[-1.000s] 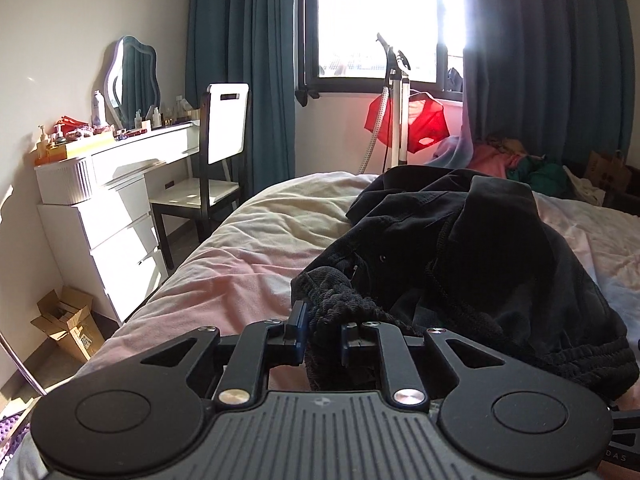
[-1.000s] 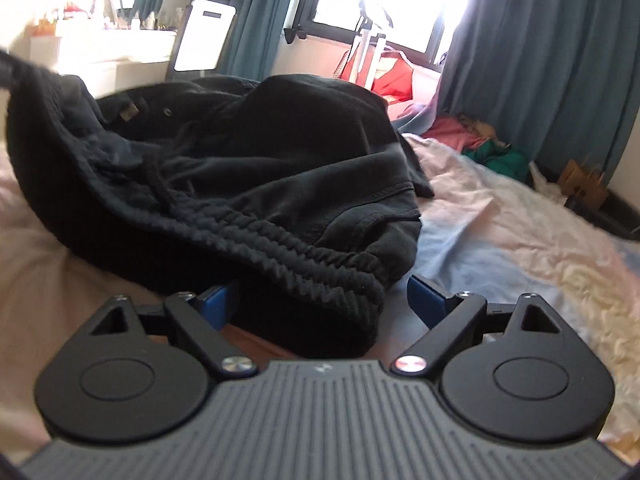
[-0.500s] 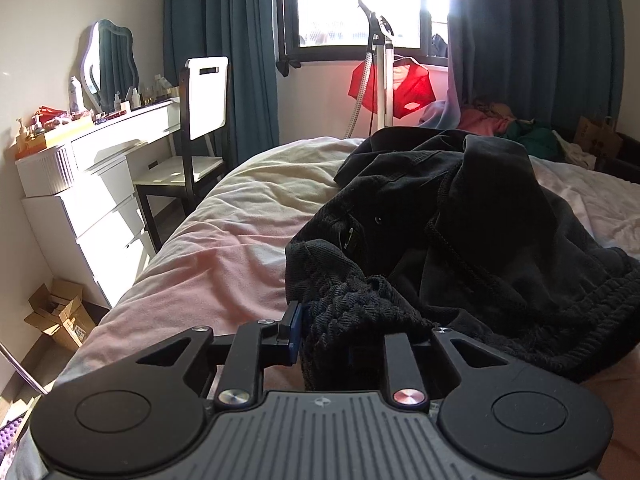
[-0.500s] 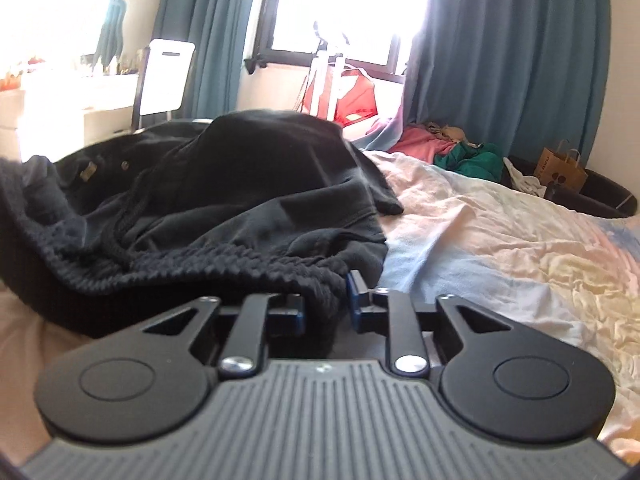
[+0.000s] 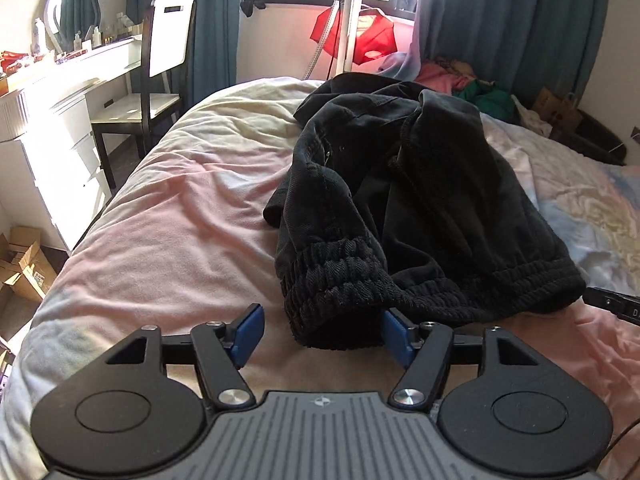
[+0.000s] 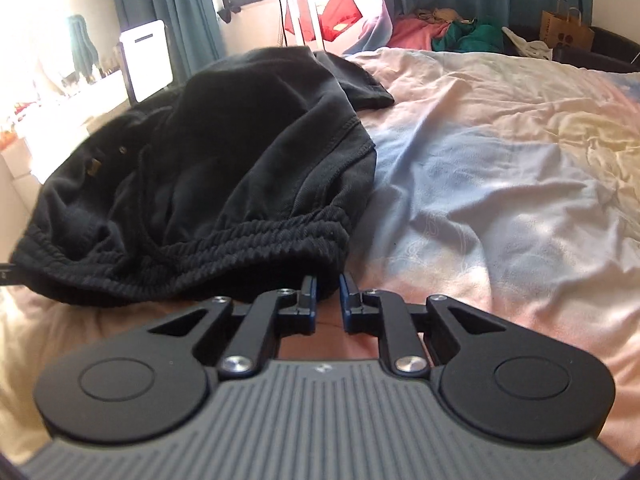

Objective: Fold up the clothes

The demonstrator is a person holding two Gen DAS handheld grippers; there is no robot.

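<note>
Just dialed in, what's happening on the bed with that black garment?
A person with a gripper in each hand is folding a black garment on the bed. The right gripper is shut on one end of its ribbed waistband. The left gripper is opening: the waistband's other end lies between its blue pads but is not pinched. The garment lies crumpled, not yet folded flat.

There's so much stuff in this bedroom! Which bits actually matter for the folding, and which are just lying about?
Part of the job:
black ribbed-waistband garment
left gripper, jaws opening
right gripper, pinching the waistband
pastel bedspread

Just lying about:
white chair
red cloth
brown paper bag
</note>
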